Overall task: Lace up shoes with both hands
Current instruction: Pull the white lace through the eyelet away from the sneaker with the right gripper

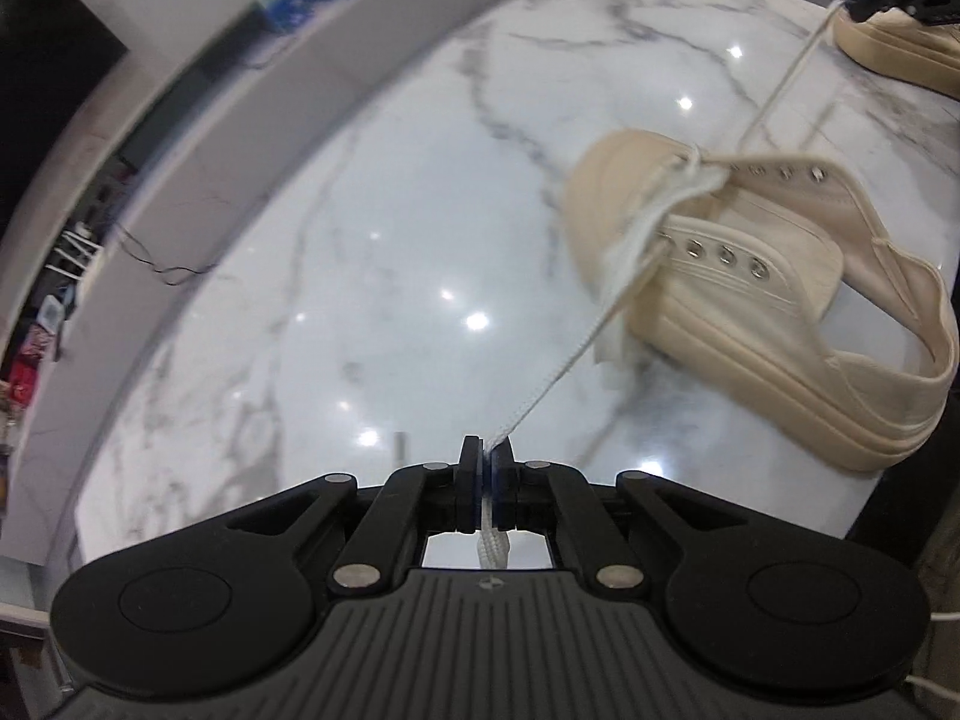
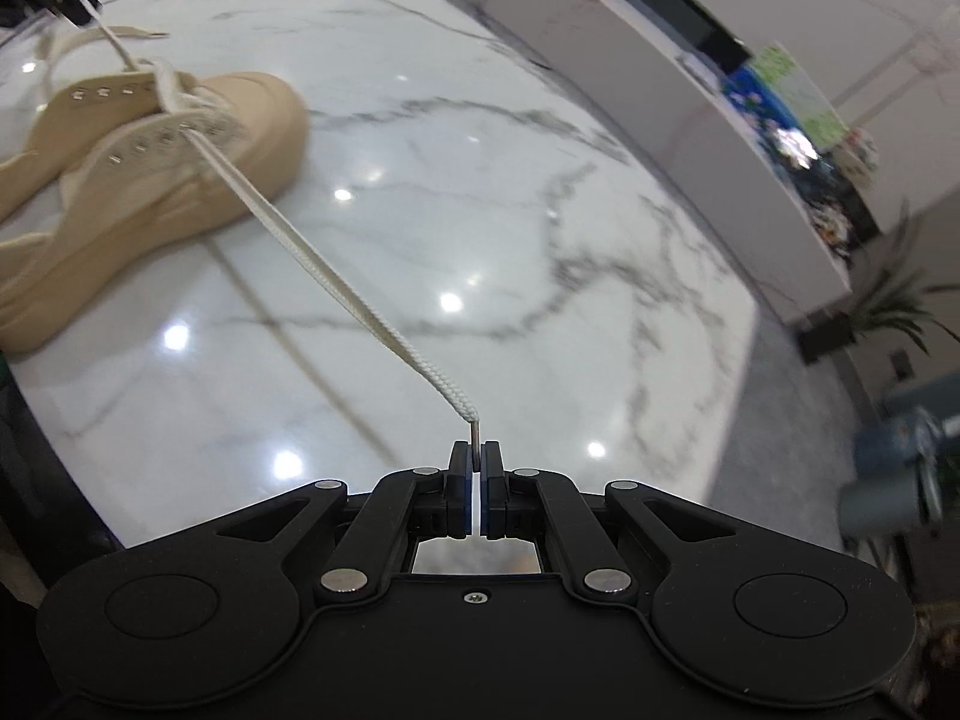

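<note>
Left gripper has its jaws clamped on the white lace, some slack tail poking out behind them; right gripper has its jaws pinched on just the metal lace tip. Both lace ends run taut, up off the marble desk to the beige shoe, which sits near the desk's edge, lace through only the eyelets nearest the toe, the rest empty. Risks, judged: right grip is thin, on the tip only, so more pull could slip it out; pulling unevenly could drag one end back through its eyelet; shoe looks blurred and tilted, so tension may drag or tip it toward the edge. Second shoe further back. No containers in view.
</note>
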Available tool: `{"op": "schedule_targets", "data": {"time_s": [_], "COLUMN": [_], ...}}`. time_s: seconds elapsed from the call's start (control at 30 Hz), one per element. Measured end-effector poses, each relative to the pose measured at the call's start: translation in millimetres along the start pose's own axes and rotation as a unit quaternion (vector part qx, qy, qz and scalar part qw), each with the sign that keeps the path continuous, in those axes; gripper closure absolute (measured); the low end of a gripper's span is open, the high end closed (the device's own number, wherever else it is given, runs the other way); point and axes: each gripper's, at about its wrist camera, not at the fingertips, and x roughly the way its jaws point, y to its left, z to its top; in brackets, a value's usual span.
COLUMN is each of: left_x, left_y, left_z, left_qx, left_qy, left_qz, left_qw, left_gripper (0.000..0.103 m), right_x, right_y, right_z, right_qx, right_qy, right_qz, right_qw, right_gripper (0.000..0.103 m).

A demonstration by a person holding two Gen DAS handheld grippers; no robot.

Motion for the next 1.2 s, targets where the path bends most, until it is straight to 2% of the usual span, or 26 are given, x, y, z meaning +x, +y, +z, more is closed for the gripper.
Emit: {"op": "schedule_targets", "data": {"time_s": [0.4, 0.67, 0.8, 1.0, 1.2], "left_x": [-26, -43, -46, -50, -45], "left_y": [-9, -15, -15, -13, -10], "left_z": [10, 15, 16, 17, 18], "left_qx": [0.018, 0.027, 0.027, 0.021, 0.015], "left_qy": [-0.024, -0.04, -0.041, -0.045, -0.041], "left_qz": [0.036, 0.062, 0.083, 0.089, 0.094], "left_qw": [0.9989, 0.9969, 0.9954, 0.9948, 0.9945], "left_gripper": [0.101, 0.101, 0.102, 0.102, 0.099], "right_x": [-37, -67, -79, -86, -90], "right_y": [-53, -77, -81, -75, -59], "right_z": [-48, -72, -76, -67, -45], "right_qx": [0.078, 0.116, 0.114, 0.109, 0.093], "right_qy": [0.038, 0.043, 0.04, 0.019, -0.021], "right_qz": [-0.108, -0.168, -0.191, -0.195, -0.161], "right_qw": [0.99, 0.978, 0.974, 0.974, 0.982], "right_gripper": [0.102, 0.102, 0.102, 0.102, 0.102]}}
